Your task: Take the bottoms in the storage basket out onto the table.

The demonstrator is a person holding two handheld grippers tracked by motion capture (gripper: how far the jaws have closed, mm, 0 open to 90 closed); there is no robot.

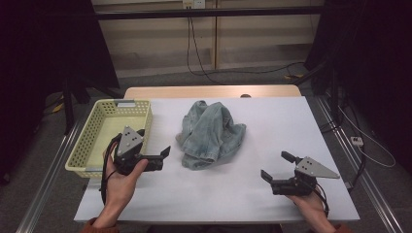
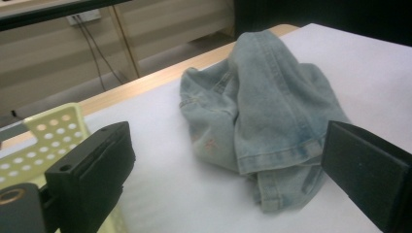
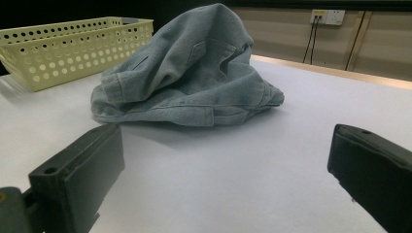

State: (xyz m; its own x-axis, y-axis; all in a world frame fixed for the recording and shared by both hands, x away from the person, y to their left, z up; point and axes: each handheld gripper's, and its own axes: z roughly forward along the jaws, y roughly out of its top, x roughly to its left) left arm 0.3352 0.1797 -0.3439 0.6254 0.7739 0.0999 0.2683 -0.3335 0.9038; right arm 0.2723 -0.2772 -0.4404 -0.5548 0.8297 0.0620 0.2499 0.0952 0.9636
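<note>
two open grippers waited on each side of a bunched-up pair of jeans.

the jeans [image 1: 210, 134] lay in a soft heap in the middle of the white table [image 1: 291, 121], not flat, with folds piled on top of each other. the left gripper [image 1: 154, 157] was held near the left side of the heap, and its jaws stood wide apart with nothing between them. the right gripper [image 1: 277, 169] was held lower on the right, farther from the cloth, and its jaws were spread wide and empty too. both pointed in at the heap, likely so each could grab one side. the yellow basket [image 1: 104, 133] sat at the left edge of the table, just beside the left gripper, maybe so the jeans could go in it. nothing touched the cloth yet.
</note>
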